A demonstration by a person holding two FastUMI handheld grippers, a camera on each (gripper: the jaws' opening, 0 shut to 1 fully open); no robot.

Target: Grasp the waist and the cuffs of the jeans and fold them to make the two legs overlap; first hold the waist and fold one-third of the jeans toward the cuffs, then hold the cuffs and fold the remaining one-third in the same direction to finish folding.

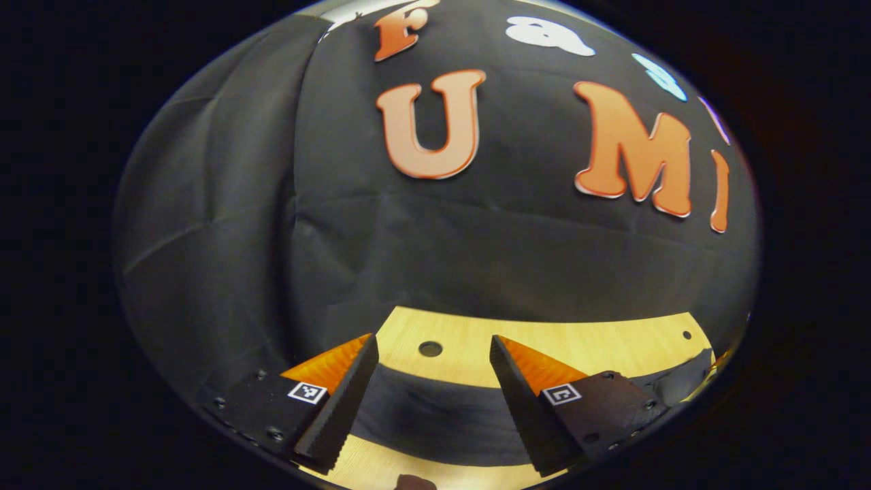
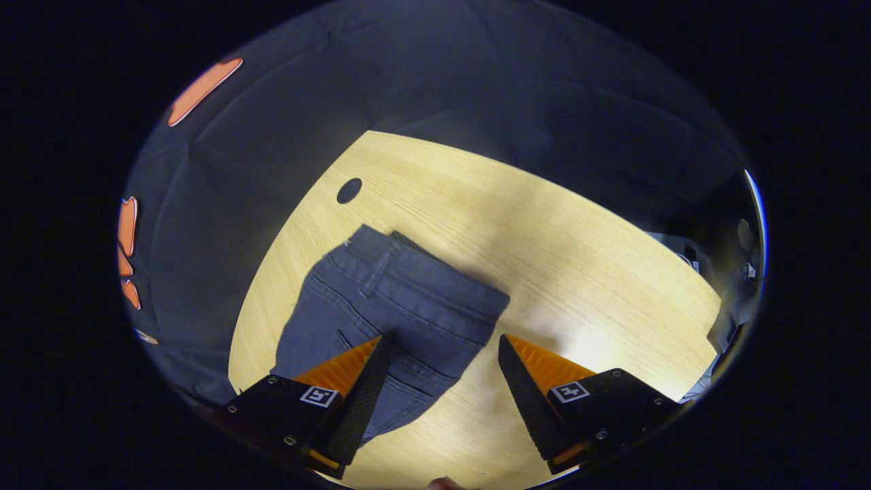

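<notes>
Showing one jeans (image 2: pixel 391 306) | one table (image 2: pixel 578 272) | two tongs agape

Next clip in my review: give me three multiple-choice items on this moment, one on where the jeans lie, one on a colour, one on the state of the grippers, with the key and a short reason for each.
1. Where do the jeans lie?
A. flat on the table
B. hanging from the right gripper
C. on the floor

2. What colour is the table top?
A. white
B. light wood
C. green

3. How do the fingers of the left gripper and the right gripper stand?
A. both shut
B. left shut, right open
C. both open

Key:
1 A, the jeans rest spread on the wood, waistband toward the round hole.
2 B, pale wood grain shows in both views.
3 C, in each view the fingers stand apart with nothing pressed between them.
</notes>
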